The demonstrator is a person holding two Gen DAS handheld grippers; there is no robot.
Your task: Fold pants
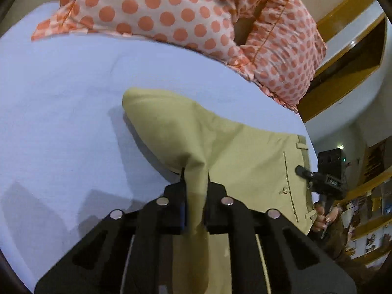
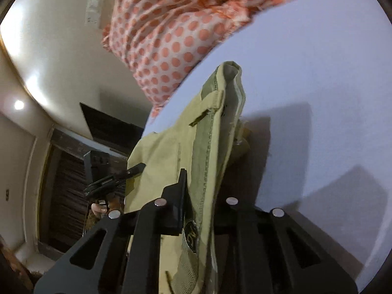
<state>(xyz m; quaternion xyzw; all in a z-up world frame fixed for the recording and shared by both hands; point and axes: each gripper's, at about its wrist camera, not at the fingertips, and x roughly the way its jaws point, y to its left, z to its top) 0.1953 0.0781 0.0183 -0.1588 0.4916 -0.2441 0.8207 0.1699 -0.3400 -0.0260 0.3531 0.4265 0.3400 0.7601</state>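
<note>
My left gripper [image 1: 195, 175] is pinched on a fold of the khaki pants [image 1: 220, 147], the cloth bunched between both fingers and trailing back under the camera. From there the pants spread toward one o'clock across the pale blue bedsheet [image 1: 73, 98], waistband and button pocket lying at three o'clock near the bed's edge. My right gripper [image 1: 303, 172] bites that waistband there. In the right wrist view, my right gripper [image 2: 196, 178] is clamped on the waistband, the cloth draped over one finger and hiding it, with belt loops rising toward twelve o'clock. The polka-dot pillows [image 1: 196, 12] sit at twelve o'clock, beyond the pants.
</note>
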